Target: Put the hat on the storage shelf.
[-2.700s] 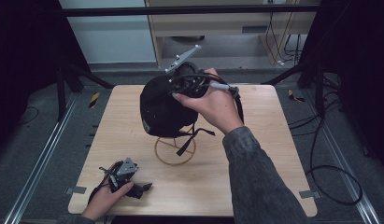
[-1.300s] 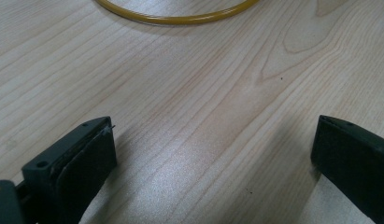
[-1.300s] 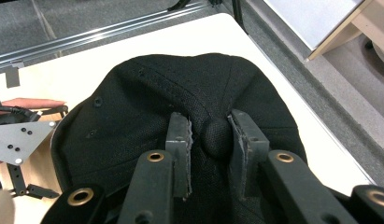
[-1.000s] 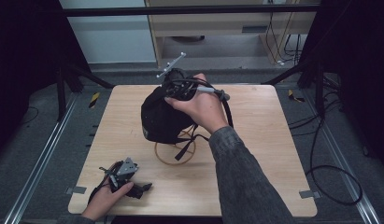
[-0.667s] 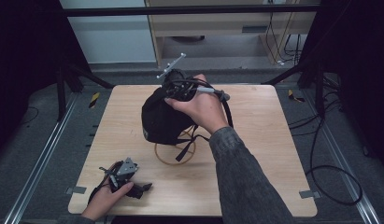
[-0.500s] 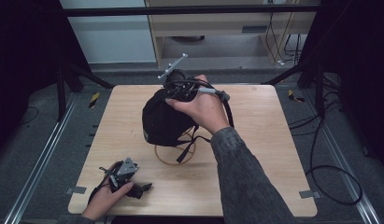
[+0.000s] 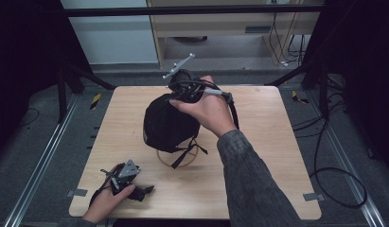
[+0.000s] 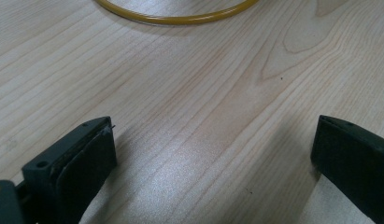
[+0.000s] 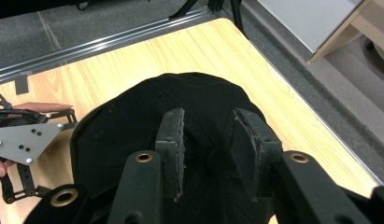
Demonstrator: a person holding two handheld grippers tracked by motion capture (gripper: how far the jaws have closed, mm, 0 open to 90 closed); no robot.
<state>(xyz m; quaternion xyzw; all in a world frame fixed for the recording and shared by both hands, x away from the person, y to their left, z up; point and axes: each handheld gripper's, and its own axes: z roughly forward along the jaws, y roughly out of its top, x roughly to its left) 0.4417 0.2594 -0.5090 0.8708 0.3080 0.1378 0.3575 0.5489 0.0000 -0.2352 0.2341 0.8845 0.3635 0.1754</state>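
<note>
I had the right gripper (image 7: 182,92) up at the top of the cap (image 7: 168,125), which sat just left of the table's (image 7: 268,156) centre, on a stand whose yellow ring (image 7: 182,163) showed under it at 6 o'clock. A strap (image 7: 185,152) hung from the cap's underside across that ring. In the right gripper view (image 9: 208,140) my jaws were set a little apart, with a ridge of the black cloth (image 9: 133,121) between them at the crown; I could not tell whether the pads were actually gripping the cloth or just resting on either side of it. My right hand (image 7: 208,111) wrapped the gripper body, wrist towards 5 o'clock, and the grey plate (image 7: 178,66) pointed off to 12.

The left gripper (image 7: 142,191) lay on the table well apart from the cap, down at 7 o'clock near the front edge, with my left hand (image 7: 109,201) on it. In the left gripper view (image 8: 213,154) its jaws stood wide apart with bare wood between them, pinching nothing, and an arc of the yellow ring (image 8: 175,18) ran across at 12 o'clock.
</note>
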